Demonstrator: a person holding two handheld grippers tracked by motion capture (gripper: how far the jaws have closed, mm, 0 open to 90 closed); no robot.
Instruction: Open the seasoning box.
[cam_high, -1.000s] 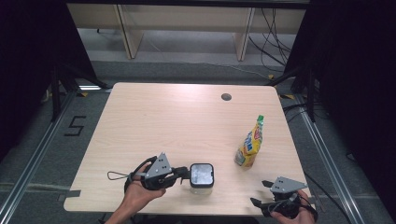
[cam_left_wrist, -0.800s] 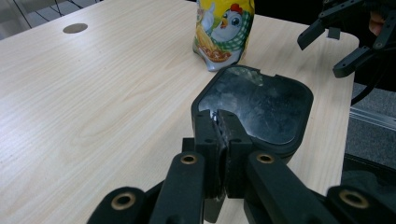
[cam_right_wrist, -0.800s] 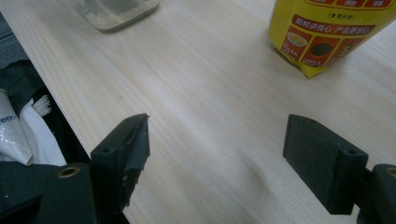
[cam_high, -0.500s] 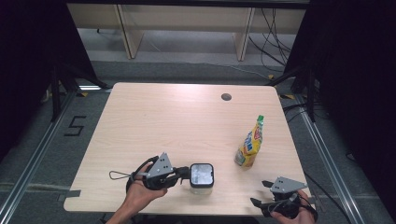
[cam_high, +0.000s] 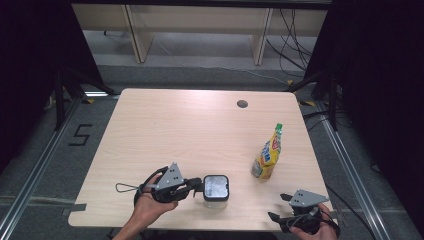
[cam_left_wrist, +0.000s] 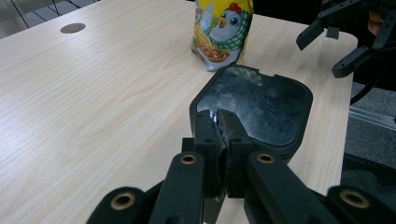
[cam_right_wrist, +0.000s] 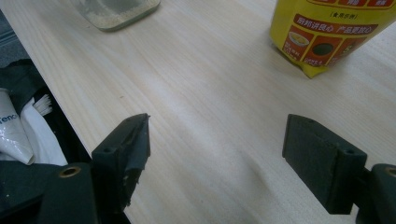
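Now the left gripper (cam_high: 198, 186) sits near the table's (cam_high: 190, 125) front edge with its jaws pinched together on the near rim of a small clear container (cam_high: 216, 187) with a dark lid. Seen along those jaws in the left gripper view, the container (cam_left_wrist: 261, 112) lies straight ahead, touching them, and the yellow chicken-print pouch (cam_left_wrist: 222, 30) stands upright just beyond it. The right gripper (cam_high: 276, 218) hovers at the front right corner, jaws wide apart and holding nothing. Ahead of it in the right gripper view stand the pouch (cam_right_wrist: 336, 32) to its right and the container's grain-filled base (cam_right_wrist: 116, 11) to its left.
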